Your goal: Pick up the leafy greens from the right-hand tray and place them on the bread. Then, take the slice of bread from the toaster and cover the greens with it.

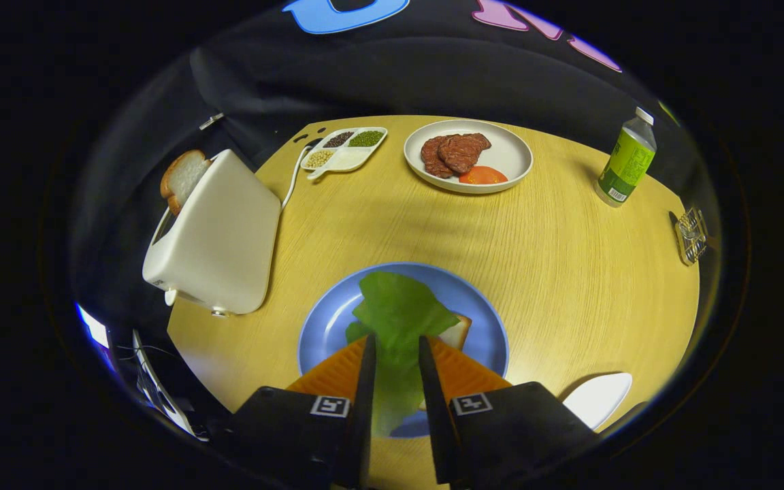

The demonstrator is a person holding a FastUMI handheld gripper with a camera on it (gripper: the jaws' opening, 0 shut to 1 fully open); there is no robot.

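My gripper (396, 347) is shut on the leafy greens (399, 313), a light green leaf that fills the narrow gap between the two fingers and spreads forward beyond their tips. The leaf hangs over a blue plate (324, 333) and covers most of a bread slice (460, 331), whose corner peeks out beside the right finger. A white toaster (218, 238) stands to the left of the plate, with a second bread slice (181, 178) sticking out of its slot. The white right-hand tray (599, 398) lies just right of the gripper.
At the far side of the round wooden table (569, 272) sits a white plate (511, 160) with meat slices and a tomato slice. A divided dish of beans (344, 148) lies beside it. A green-labelled bottle (627, 160) stands far right, near a small clear holder (691, 235).
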